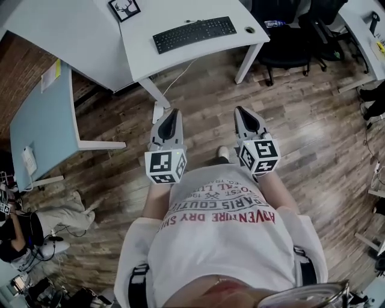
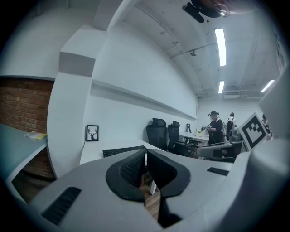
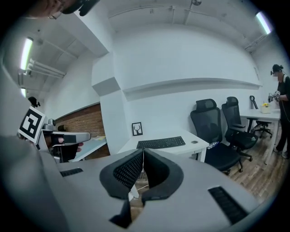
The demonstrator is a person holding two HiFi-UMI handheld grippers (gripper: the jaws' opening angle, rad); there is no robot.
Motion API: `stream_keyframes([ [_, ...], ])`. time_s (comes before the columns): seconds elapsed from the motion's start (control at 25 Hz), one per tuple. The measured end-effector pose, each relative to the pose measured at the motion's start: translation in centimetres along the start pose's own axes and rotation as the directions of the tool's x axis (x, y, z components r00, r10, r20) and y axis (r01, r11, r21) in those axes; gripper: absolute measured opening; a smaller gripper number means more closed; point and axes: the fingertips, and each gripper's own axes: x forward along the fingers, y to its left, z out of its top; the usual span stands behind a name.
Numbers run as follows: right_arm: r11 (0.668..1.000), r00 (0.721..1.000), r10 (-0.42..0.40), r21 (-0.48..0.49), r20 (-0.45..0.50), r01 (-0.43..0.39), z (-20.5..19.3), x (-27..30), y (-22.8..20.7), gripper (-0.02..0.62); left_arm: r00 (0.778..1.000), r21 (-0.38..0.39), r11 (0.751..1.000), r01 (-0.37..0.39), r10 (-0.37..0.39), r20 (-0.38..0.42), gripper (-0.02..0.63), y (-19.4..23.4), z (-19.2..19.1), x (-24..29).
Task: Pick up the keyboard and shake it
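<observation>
White desk (image 1: 174, 60) — upper centre of the head view.
Left gripper (image 1: 174, 112) and right gripper (image 1: 240, 109) — mid-frame over the wood floor (image 1: 204, 120), jaws of both closed on nothing, apart from the desk.
Black keyboard (image 1: 194, 34) — flat on the desk.
Framed deer picture (image 1: 124, 8) — at the desk's upper-left corner.

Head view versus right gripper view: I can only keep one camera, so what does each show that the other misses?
Only the head view: the person's shirt and the marker cube on the right gripper. Only the right gripper view: a ceiling light, a person standing far right, that gripper's jaws close up, shut and empty. Both: the keyboard on the white desk, with the framed picture near it.
</observation>
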Motion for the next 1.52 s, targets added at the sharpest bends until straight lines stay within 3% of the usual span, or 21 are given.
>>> stream_keyframes([
  [0.32, 0.998, 0.998, 0.057, -0.011, -0.026, -0.057, 1.9, 2.7, -9.6, 0.026, 0.999, -0.014, 0.999, -0.045, 0.045, -0.025, 0.032, -4.3, 0.7, 8.7],
  [0.56, 0.997, 0.998, 0.054, 0.056, -0.043, -0.051, 2.1, 5.3, -14.6, 0.026, 0.996, -0.004, 0.998, -0.057, 0.056, -0.071, 0.032, -5.3, 0.9, 13.4],
  [0.92, 0.998, 0.998, 0.035, 0.057, -0.054, -0.032, 3.7, 14.0, -18.0, 0.026, 0.994, -0.034, 0.998, -0.046, 0.043, -0.099, 0.032, -0.8, 1.2, 22.6],
  [1.28, 0.999, 0.999, -0.017, 0.048, -0.038, 0.019, 9.3, 27.5, -21.1, 0.026, 0.997, -0.024, 1.000, 0.017, -0.018, -0.068, 0.032, 7.4, 5.9, 35.9],
  [1.52, 0.999, 0.999, -0.009, 0.039, -0.042, 0.011, 11.7, 35.6, -21.8, 0.026, 0.997, -0.018, 0.999, 0.040, -0.041, -0.067, 0.032, 12.4, 7.7, 41.4],
])
